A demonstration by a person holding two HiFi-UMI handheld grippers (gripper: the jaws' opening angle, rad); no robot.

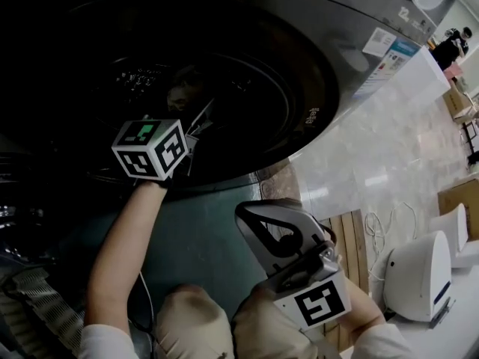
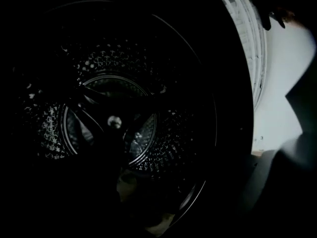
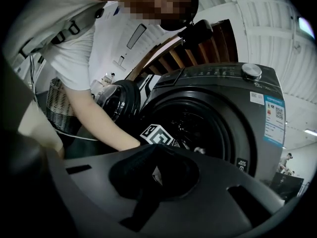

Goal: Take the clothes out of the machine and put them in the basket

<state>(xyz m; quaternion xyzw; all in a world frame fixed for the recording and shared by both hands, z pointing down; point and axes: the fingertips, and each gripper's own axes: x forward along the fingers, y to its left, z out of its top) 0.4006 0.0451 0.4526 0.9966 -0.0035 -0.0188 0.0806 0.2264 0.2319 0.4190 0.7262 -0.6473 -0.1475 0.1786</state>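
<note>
The dark grey washing machine fills the head view, its round drum opening black inside. My left gripper, marker cube behind it, reaches level into the opening's lower edge. The left gripper view looks into the perforated drum. Its jaws are only dark shapes at the sides with nothing between them. A dim pale patch, perhaps cloth, lies at the drum's bottom. My right gripper hangs outside, below and right of the opening. Its grey jaws meet around black pads, and I see nothing held.
A woven basket stands on the floor at lower left, seen too in the right gripper view as a basket behind the person's arm. The round glass door is swung open left. White appliances and cardboard boxes stand at right.
</note>
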